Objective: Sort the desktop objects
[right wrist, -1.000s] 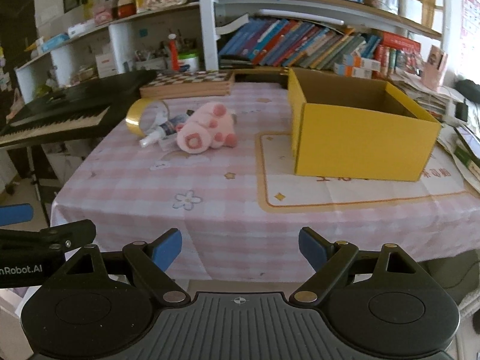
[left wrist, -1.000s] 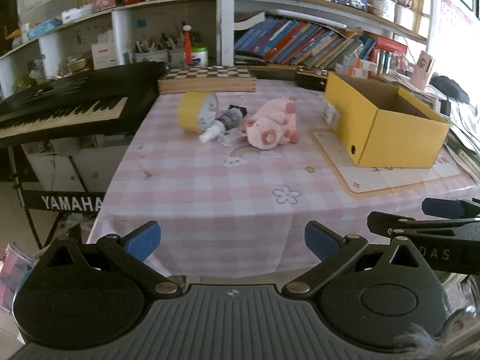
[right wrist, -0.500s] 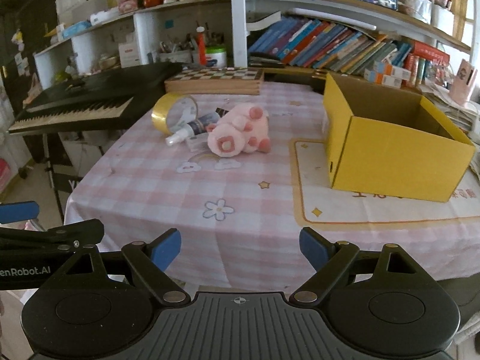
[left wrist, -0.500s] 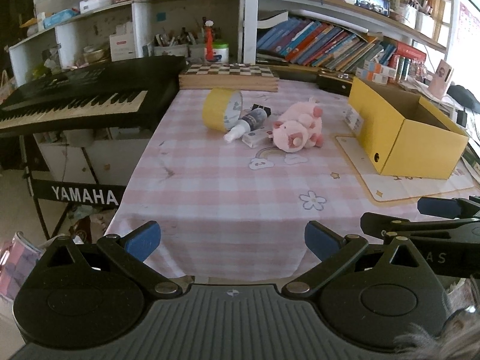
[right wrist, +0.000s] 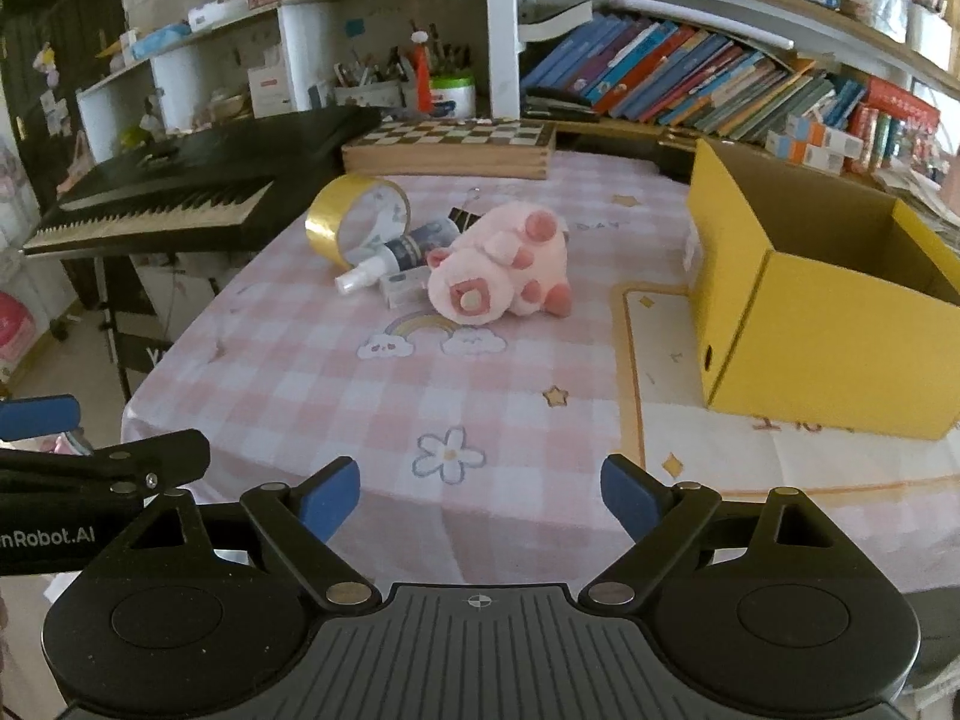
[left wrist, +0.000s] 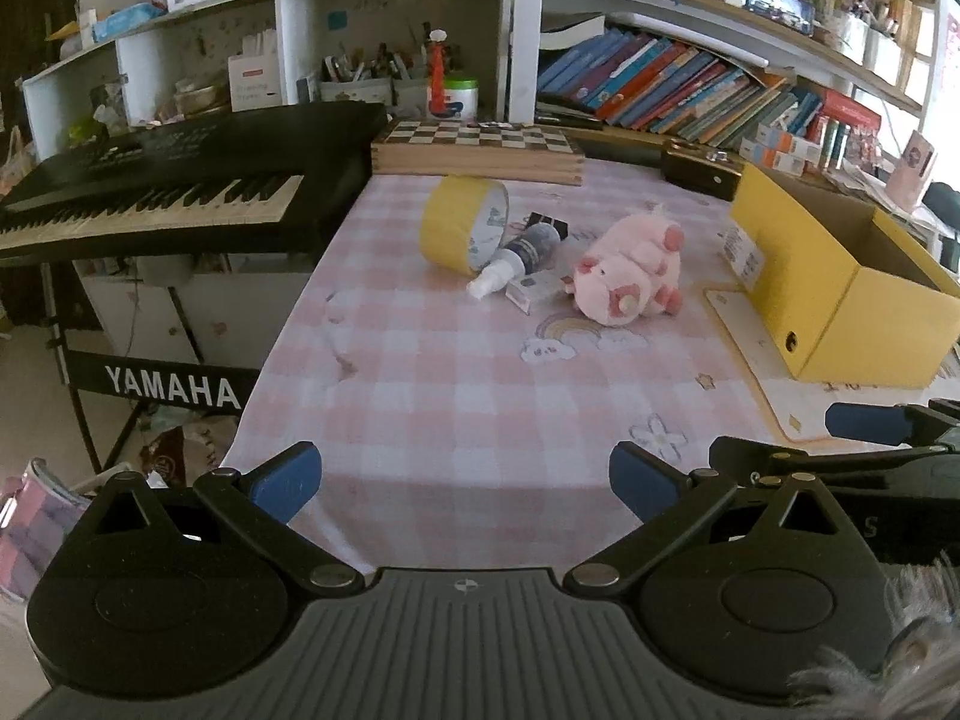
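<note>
Both of your claws hang over the near edge of the desk, the left claw and the right claw each spread wide with nothing between the pads, so you are at the approach, with nothing sorted yet to judge by the empty yellow box on the right. The things to sort lie bunched near the middle of the desk: a pink plush pig on its side, a small spray bottle and a flat little packet touching it, a black binder clip behind, and a roll of yellow tape leaning at the back left. Take the pig first, I would say, with the right claw, since it is nearest the box and stands clear on its right side; come down over its body and close gently so the bottle beside it is not knocked
</note>
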Available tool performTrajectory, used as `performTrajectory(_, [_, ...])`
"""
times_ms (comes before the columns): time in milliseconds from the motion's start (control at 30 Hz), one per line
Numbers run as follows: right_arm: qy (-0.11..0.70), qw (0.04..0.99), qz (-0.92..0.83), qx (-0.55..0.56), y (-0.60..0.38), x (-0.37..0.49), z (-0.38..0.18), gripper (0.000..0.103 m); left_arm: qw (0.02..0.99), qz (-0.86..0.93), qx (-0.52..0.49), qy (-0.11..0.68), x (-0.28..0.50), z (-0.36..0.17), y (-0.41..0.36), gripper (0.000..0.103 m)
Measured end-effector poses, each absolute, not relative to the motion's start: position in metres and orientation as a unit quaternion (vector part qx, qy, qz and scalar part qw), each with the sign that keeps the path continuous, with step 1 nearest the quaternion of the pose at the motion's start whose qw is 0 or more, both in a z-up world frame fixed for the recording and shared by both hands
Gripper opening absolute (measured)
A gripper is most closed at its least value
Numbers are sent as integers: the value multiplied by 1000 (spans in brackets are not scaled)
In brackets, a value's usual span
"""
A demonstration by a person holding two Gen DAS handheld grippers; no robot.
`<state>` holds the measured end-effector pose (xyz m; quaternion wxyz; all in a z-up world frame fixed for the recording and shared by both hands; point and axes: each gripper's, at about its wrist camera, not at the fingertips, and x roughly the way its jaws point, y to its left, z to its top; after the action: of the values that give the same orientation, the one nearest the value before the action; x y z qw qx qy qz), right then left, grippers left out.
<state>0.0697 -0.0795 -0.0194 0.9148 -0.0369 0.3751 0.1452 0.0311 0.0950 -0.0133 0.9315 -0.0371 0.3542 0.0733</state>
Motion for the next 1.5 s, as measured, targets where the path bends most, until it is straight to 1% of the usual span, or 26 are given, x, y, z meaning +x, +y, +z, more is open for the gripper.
performTrajectory(233, [384,909,156,-43,-78,107,-25,90,929,78,-42,360,70,-16,98,103])
performTrajectory(600, [394,902,171,-37,-77,163,-31,90,929,74,-15,362,133,-9,99,103])
performTrajectory(700, [394,901,176,-34,-77,174,-32,96,931,71,-9,359,149,-4,101,103])
performTrajectory(933, [395,900,183,-34,-73,199,-34,96,935,62,16,349,186,2,102,103])
performTrajectory(1200, [404,894,190,-33,-69,229,-41,98,928,48,45,368,231,-5,109,103])
performTrajectory(1400, [408,891,199,-31,-63,250,-44,99,919,55,68,384,268,-16,120,99])
performTrajectory(1500, [405,891,203,-29,-61,259,-44,100,916,44,69,394,281,-21,123,98])
